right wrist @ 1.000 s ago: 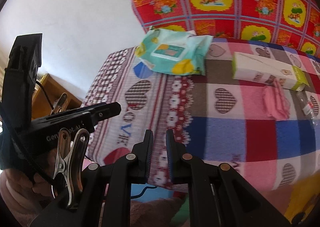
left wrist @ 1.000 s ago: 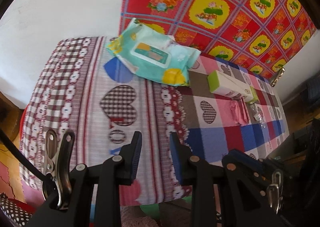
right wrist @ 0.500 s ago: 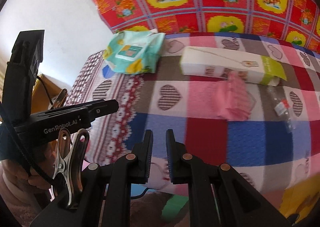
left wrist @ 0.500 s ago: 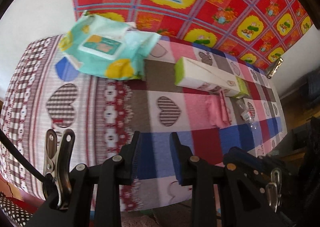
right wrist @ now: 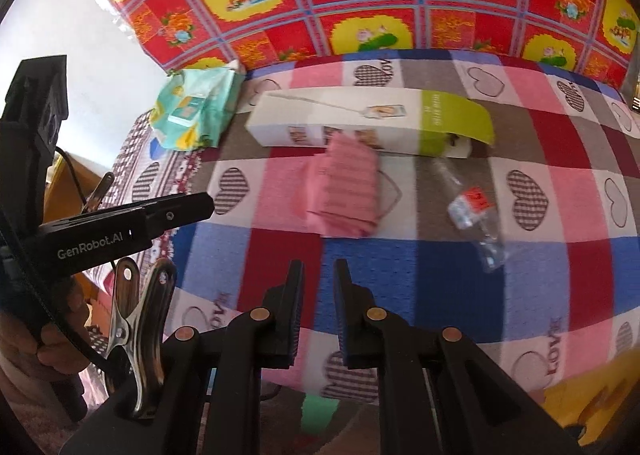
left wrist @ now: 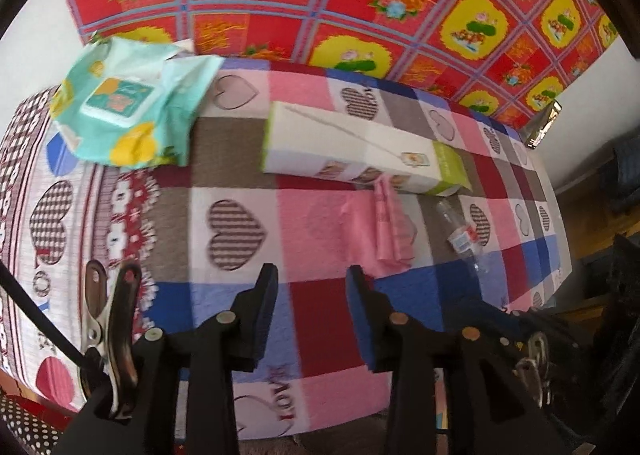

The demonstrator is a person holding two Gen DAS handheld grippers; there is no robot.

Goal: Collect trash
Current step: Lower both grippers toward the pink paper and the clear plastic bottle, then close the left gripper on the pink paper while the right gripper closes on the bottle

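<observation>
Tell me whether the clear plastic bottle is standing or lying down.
Lying down: the clear plastic bottle rests on its side on the checked cloth.

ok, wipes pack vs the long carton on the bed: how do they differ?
The wipes pack is a soft, crumpled teal pouch with yellow patches; the long carton is a rigid white box with a green end. The pack is squat, the carton long and narrow. The pack sits at the bed's far left corner; the carton lies further right, with the pink bag overlapping its near edge. Both lie flat on the patchwork bedcover, untouched by either gripper.
</observation>
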